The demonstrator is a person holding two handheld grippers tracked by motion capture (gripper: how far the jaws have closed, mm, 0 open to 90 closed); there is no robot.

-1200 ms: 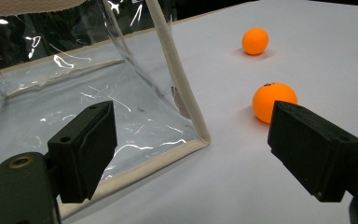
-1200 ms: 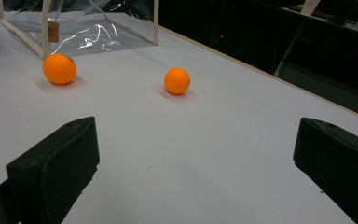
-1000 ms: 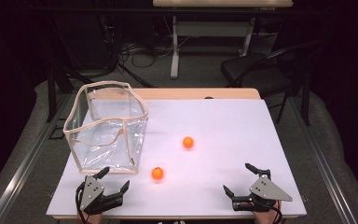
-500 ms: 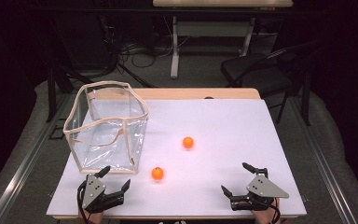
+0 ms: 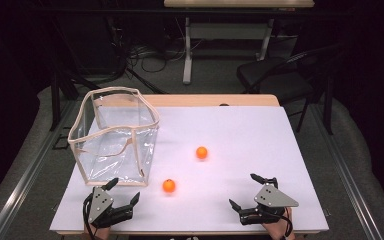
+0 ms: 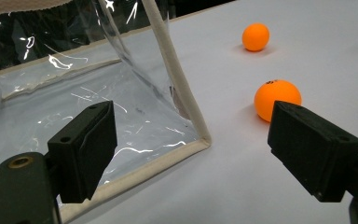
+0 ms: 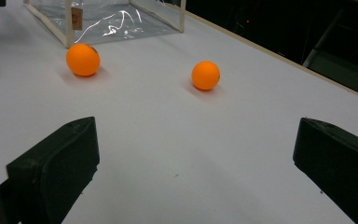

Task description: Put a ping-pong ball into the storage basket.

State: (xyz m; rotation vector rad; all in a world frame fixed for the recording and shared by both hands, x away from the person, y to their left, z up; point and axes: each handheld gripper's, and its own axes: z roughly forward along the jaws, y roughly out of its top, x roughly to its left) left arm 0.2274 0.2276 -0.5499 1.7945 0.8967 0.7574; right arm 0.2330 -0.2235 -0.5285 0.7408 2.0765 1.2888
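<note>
Both released at the near edge of the white surface (image 5: 280, 135): left claw (image 5: 125, 192) with the near orange ball (image 5: 169, 186) at its 2 o'clock beside the clear bag (image 5: 115, 137), right claw (image 5: 247, 192), far orange ball (image 5: 201, 152) at 11 o'clock.

I am holding both grippers low at the near edge of the table (image 5: 290, 150). My left gripper (image 5: 122, 192) is sitting at the table's near left corner, its jaws spread wide and pointing up the table and slightly to the right, with nothing between them. My right gripper (image 5: 250, 192) is resting near the table's near right corner, its jaws also gaping wide and empty, angled up the table and to the left. My left hand (image 5: 96, 233) and right hand (image 5: 275, 231) are just peeking over the near edge behind each tool.
</note>
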